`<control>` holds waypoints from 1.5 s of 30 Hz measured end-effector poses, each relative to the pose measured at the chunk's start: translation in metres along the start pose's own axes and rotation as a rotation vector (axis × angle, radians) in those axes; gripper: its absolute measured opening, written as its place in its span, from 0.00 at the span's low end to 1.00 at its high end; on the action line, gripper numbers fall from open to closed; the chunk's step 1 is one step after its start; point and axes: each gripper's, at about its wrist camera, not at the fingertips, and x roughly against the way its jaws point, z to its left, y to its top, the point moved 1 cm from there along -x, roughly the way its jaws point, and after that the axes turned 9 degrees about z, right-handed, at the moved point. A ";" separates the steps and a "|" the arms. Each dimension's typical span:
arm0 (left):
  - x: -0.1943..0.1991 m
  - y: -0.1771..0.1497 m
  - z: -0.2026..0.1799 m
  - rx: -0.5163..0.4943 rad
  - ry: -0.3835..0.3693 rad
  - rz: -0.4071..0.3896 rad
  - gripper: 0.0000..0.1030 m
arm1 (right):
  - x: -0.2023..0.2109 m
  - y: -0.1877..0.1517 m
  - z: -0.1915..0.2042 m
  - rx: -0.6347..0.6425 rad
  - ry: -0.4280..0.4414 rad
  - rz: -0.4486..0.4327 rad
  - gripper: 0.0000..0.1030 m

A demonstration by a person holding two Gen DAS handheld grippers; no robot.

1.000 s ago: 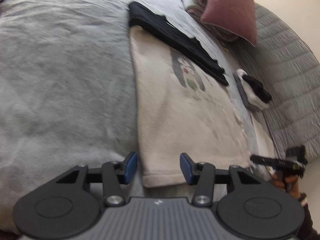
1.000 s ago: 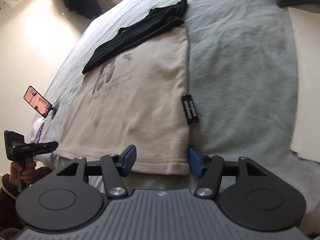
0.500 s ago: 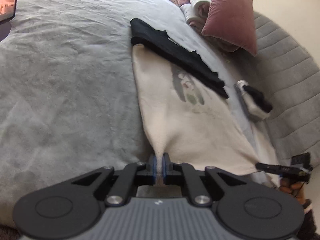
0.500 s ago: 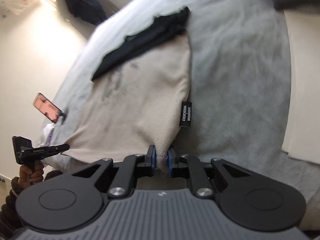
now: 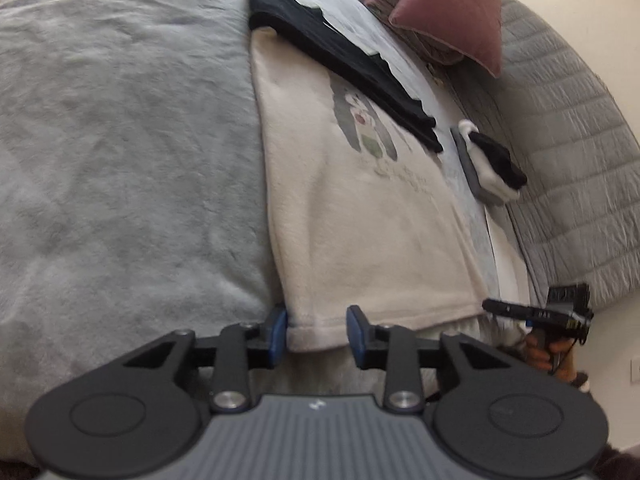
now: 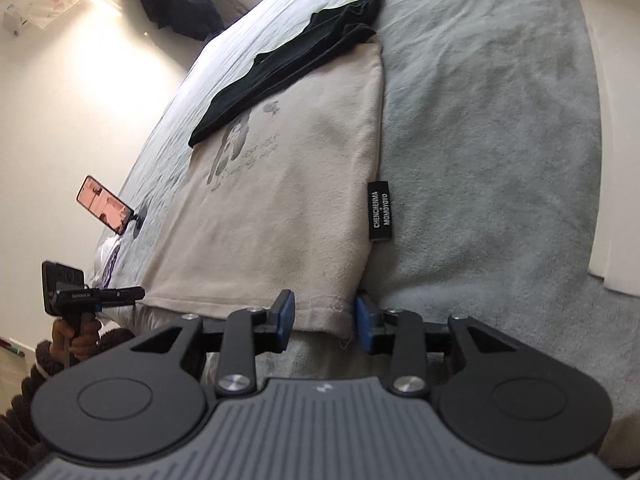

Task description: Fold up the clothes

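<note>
Grey bed [image 5: 120, 160] carries a cream top [image 5: 360, 220] lying flat, black garment [image 5: 340, 52] across its far end at 12 o'clock. Left gripper [image 5: 316, 334] and right gripper [image 6: 324, 320] each straddle a near hem corner; jaws have just been opening, now narrowly apart, cloth between but not pinched. To fold well: re-pinch both corners evenly, lift together, carry hem toward 12 o'clock, keep edges aligned.

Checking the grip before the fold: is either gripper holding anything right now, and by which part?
Nothing is held. Both the left gripper and the right gripper have just been opening; each straddles a near hem corner of the cream top without clamping.
</note>
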 end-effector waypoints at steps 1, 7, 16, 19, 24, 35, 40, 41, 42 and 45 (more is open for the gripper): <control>-0.001 0.000 -0.003 -0.018 -0.001 0.016 0.26 | 0.000 0.001 0.001 0.007 -0.002 0.009 0.32; 0.000 0.000 -0.001 -0.057 -0.029 0.005 0.08 | 0.007 0.004 0.008 0.013 0.028 -0.004 0.16; 0.023 0.025 0.001 0.006 -0.219 -0.157 0.08 | 0.025 0.034 0.022 -0.003 0.098 -0.101 0.16; 0.024 0.041 -0.001 0.002 -0.234 -0.210 0.08 | 0.026 0.050 0.025 -0.015 0.104 -0.127 0.16; 0.021 0.073 0.001 0.046 -0.231 -0.267 0.08 | 0.017 0.081 0.017 -0.039 0.103 -0.162 0.16; -0.010 0.121 0.034 0.231 -0.208 -0.356 0.08 | -0.021 0.133 -0.019 -0.155 0.061 -0.281 0.16; -0.024 0.132 0.049 0.329 -0.220 -0.364 0.08 | -0.035 0.142 -0.022 -0.184 0.018 -0.273 0.16; -0.027 0.134 0.051 0.354 -0.223 -0.366 0.08 | -0.036 0.143 -0.024 -0.197 0.019 -0.274 0.16; -0.029 0.135 0.052 0.369 -0.220 -0.368 0.08 | -0.037 0.144 -0.025 -0.211 0.023 -0.277 0.16; -0.033 0.137 0.053 0.390 -0.214 -0.387 0.08 | -0.039 0.146 -0.028 -0.224 0.025 -0.288 0.16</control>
